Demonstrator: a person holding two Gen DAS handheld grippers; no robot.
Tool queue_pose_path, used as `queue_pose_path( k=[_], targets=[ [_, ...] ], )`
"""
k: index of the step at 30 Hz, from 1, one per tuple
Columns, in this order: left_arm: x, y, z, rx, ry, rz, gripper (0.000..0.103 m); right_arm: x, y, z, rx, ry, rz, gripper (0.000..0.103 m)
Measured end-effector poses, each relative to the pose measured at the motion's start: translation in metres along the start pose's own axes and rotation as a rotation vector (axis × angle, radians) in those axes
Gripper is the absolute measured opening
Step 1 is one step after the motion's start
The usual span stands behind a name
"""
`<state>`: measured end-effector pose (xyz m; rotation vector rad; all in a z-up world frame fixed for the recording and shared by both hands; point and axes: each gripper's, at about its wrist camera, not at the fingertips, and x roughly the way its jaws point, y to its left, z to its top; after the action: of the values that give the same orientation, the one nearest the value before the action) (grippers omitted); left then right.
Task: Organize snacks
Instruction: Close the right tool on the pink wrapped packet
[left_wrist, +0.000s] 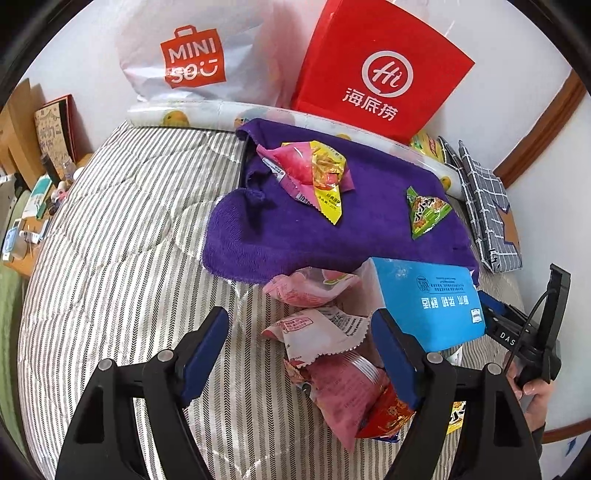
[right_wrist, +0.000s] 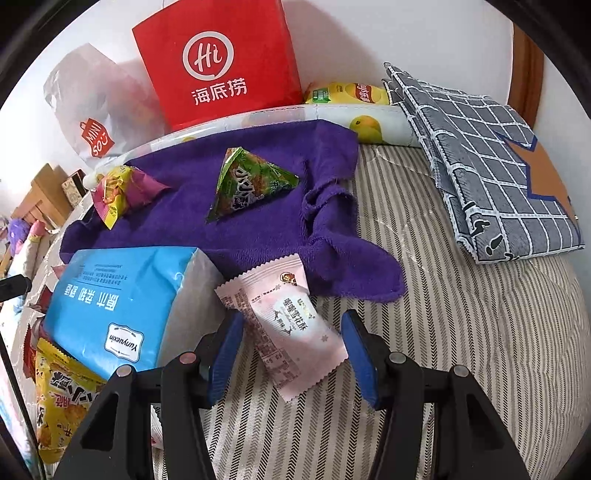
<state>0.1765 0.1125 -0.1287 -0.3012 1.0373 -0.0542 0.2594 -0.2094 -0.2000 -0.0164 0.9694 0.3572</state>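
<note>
Snacks lie scattered on a striped bed cover (left_wrist: 122, 258). My left gripper (left_wrist: 299, 350) is open above a pile of pink and white snack packets (left_wrist: 317, 328), its right finger beside a pink and red packet (left_wrist: 343, 395). A blue tissue pack (left_wrist: 432, 299) stands just right of the pile. My right gripper (right_wrist: 293, 350) is open, and a pale pink snack packet (right_wrist: 291, 325) lies flat on the cover between its fingers. On the purple towel (right_wrist: 258, 229) rest a green triangular snack (right_wrist: 247, 184) and a pink and yellow packet (right_wrist: 118, 195).
A red paper bag (left_wrist: 380, 70) and a white Miniso bag (left_wrist: 192, 59) lean on the wall behind a fruit-print roll (right_wrist: 373, 125). A grey checked cloth (right_wrist: 491, 173), a yellow chips bag (right_wrist: 347, 92) and a yellow snack pack (right_wrist: 62, 402) lie nearby. A cluttered desk (left_wrist: 33, 206) is left.
</note>
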Motion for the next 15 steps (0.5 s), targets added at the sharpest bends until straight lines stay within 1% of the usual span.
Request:
queue_pose_path(
  k=[4, 8, 10, 11, 12, 15],
  targets=[
    [0.0009, -0.0003, -0.0014, -0.002, 0.008, -0.005, 0.079, 0.0034, 0.0013, 0.0012, -0.013, 0.006, 0.043, 0.054],
    [0.0017, -0.0024, -0.0043, 0.002, 0.02, -0.006, 0.079, 0.0083, -0.005, 0.0029, 0.001, 0.026, 0.1, 0.058],
    [0.0002, -0.0034, -0.0054, 0.004, 0.019, -0.002, 0.079, 0.0079, -0.0046, 0.0022, -0.004, 0.029, 0.109, 0.057],
    [-0.0007, -0.0039, -0.0056, 0.003, 0.017, -0.003, 0.079, 0.0067, -0.0036, 0.0015, -0.01, 0.029, 0.113, 0.053],
    [-0.0018, -0.0045, -0.0059, 0.002, 0.015, -0.006, 0.079, 0.0051, -0.0022, 0.0003, -0.02, 0.028, 0.119, 0.046],
    [-0.0048, -0.0067, -0.0069, 0.004, 0.01, -0.011, 0.079, -0.0001, 0.0027, -0.0054, -0.041, 0.03, 0.145, 0.031]
  ],
)
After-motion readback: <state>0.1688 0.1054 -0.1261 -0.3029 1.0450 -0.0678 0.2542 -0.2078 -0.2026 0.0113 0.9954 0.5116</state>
